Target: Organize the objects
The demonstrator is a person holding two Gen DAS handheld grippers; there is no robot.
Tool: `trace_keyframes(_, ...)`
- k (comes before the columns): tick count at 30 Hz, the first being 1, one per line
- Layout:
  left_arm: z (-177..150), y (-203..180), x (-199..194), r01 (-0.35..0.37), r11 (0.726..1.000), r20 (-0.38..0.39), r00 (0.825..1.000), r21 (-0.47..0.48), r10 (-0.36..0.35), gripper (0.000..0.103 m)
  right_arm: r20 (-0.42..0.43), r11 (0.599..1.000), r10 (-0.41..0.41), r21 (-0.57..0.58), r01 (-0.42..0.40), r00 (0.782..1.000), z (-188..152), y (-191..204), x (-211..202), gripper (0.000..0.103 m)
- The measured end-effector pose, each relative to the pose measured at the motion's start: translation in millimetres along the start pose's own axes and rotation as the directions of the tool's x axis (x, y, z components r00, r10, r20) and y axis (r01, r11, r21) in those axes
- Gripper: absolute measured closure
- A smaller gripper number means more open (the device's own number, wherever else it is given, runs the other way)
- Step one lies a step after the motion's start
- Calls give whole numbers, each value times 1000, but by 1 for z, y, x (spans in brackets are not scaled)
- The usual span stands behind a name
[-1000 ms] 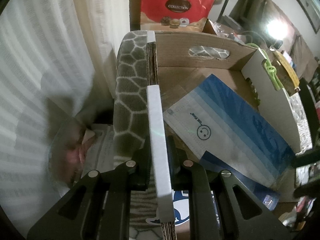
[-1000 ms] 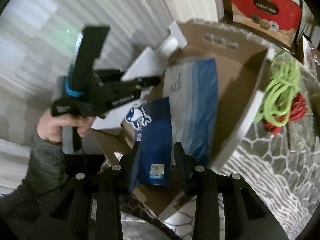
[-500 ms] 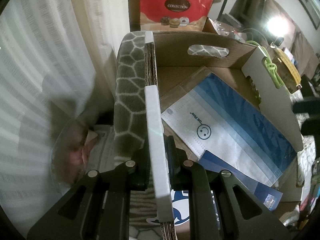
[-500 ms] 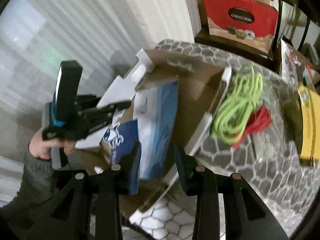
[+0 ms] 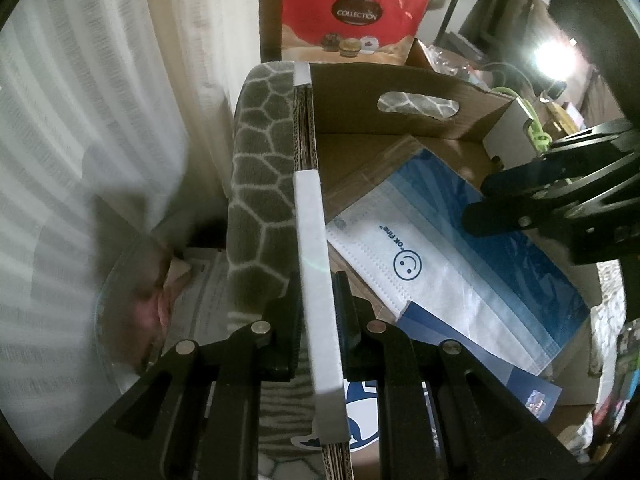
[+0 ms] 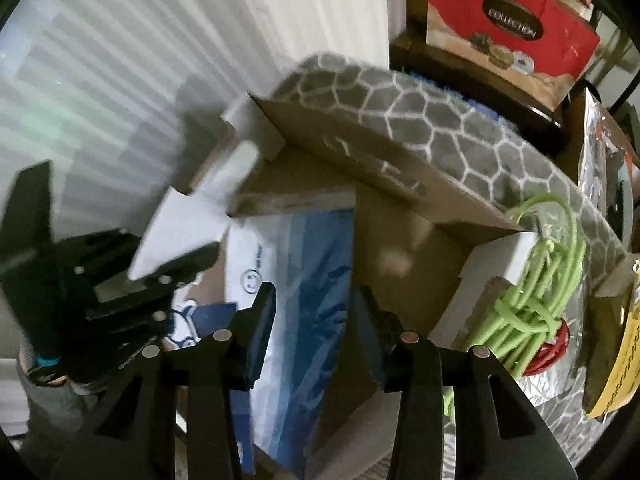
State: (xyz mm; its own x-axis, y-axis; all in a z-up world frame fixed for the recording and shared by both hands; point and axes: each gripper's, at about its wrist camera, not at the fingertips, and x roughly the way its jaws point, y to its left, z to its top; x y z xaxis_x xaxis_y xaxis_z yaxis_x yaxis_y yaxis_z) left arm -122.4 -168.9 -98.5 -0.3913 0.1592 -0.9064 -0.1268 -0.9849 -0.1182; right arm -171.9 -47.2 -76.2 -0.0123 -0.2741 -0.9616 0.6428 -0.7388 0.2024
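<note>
While the cardboard box (image 5: 400,136) sits on a grey honeycomb-patterned cover (image 5: 260,168) beside white vertical blinds (image 5: 80,120), the left gripper (image 5: 318,300) is clamped on the box's white-edged side wall. Inside the box lies a blue-and-white mask packet (image 5: 460,264). Above it the right gripper (image 6: 312,312) hovers, jaws apart. Coiled green cord (image 6: 536,292) lies just outside the box's far wall.
</note>
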Motion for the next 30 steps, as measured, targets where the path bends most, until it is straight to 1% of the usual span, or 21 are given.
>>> trace_keyframes(2,0,1,0,2,1000,1,1000,-1,-2,90,-22,1000,-14,-1,14,1000,0,-1,8,61)
trace_keyframes(5,1,2,0,-1,1000,0,1000,1,1,90,-31,1000,-23,-16,22,999,-1,0,12,68)
trace_keyframes(6,1,2,-1,0,1000,0,1000,1,0,90,-32,1000,-23,-19,22,999,-2,1,12,67)
trace_keyframes(7,1,2,-1,0,1000,0,1000,1,0,90,-31,1000,-23,-21,22,999,-3,1,11,69)
trace_keyframes(9,0,3,-1,3,1000,2,1000,-1,-3,90,-20,999,-35,-31,34,999,-6,1,8,78)
trace_keyframes(10,0,3,-1,5,1000,3,1000,-1,-5,90,-14,999,-37,-31,36,999,-7,1,7,81)
trace_keyframes(12,0,3,-1,6,1000,3,1000,-2,-6,90,1,1000,-22,-19,22,1000,-8,-4,3,89)
trace_keyframes(14,0,3,0,4,1000,2,1000,0,-4,90,19,1000,9,2,-9,1000,-8,-10,-1,92)
trace_keyframes(18,0,2,0,0,1000,2,1000,4,0,90,46,996,88,31,-89,995,-8,-16,-13,96)
trace_keyframes(20,0,1,0,-7,1000,-1,1000,12,7,90,54,991,128,36,-130,990,-9,-15,-18,96)
trace_keyframes(23,1,1,0,-13,999,-16,1000,31,14,90,41,985,169,33,-171,985,-12,-9,-17,96)
trace_keyframes(24,2,0,0,-11,999,-21,1000,33,12,89,32,983,180,38,-181,983,-13,-8,-14,94)
trace_keyframes(25,3,0,0,-11,999,-24,1000,37,12,88,17,982,185,42,-186,983,-15,-7,-10,94)
trace_keyframes(27,2,-2,0,-23,998,-25,999,54,25,88,4,983,180,25,-180,984,-18,-2,-5,96)
trace_keyframes(29,3,-4,1,-32,998,-27,999,63,34,88,2,983,183,25,-183,983,-18,-1,-2,96)
trace_keyframes(30,3,-6,1,-33,997,-28,999,68,35,89,-1,983,180,21,-180,984,-18,1,-1,94)
